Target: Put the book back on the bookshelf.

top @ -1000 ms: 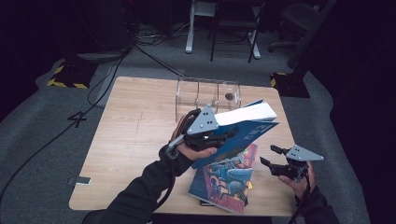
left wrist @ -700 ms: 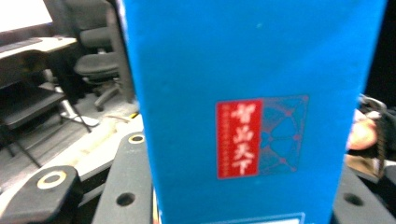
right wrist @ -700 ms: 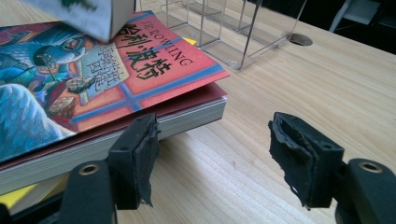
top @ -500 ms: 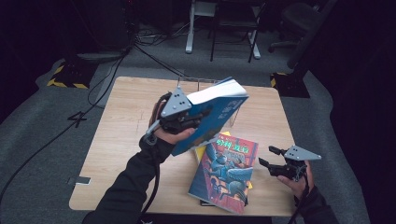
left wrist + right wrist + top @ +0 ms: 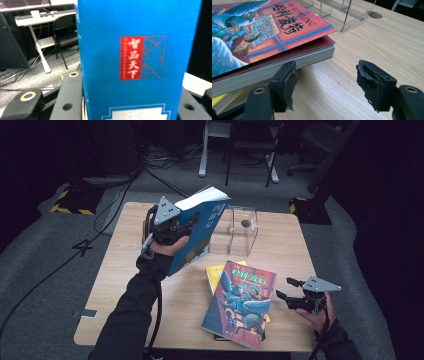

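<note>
The left gripper [image 5: 187,227] clamps the blue book [image 5: 200,227] between its jaws, gripping across the book's thickness; in the left gripper view the blue book's cover [image 5: 140,60] stands between the two black jaws. The book is held above the table [image 5: 125,270], left of centre, its long axis tilted from upper right to lower left. The clear acrylic book stand [image 5: 240,227] lies just right of the book, at the far middle of the table. The left hand is therefore the nearer one to the stand. The right gripper [image 5: 282,289] rests open and empty at the near right, beside the illustrated book [image 5: 242,302] stacked on a yellow book [image 5: 215,272].
</note>
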